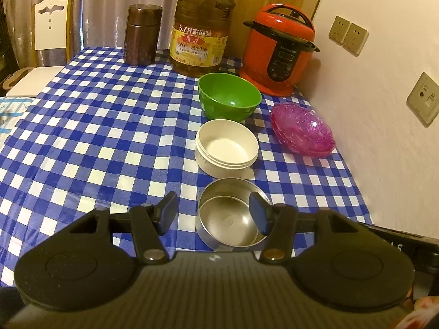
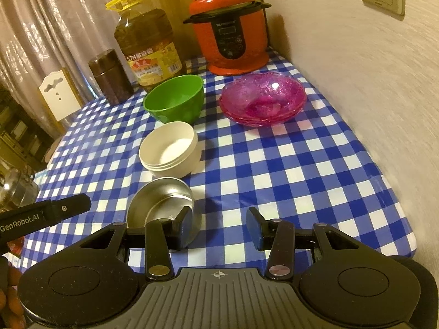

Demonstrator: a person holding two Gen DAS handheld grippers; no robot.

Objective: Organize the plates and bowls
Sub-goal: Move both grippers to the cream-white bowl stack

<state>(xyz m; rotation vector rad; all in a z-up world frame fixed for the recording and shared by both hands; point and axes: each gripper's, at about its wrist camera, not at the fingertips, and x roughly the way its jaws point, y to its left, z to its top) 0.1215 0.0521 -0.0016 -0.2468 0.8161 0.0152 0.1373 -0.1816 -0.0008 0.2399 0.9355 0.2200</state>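
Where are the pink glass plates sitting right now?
The pink plates are stacked near the wall-side edge of the checked table, just in front of the red cooker and beside the green bowl.

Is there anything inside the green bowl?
No, it is empty. The green bowl stands upright on the checked tablecloth, and both wrist views look down onto its bare green inside, with only a spot of light.

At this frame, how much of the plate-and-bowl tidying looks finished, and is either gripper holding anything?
Done: the pink glass plates already sit stacked by the wall. In hand: nothing; the left gripper and right gripper are both open and empty. Left: the green bowl, white bowl and steel bowl stand separately in a row on the checked tablecloth, not nested.
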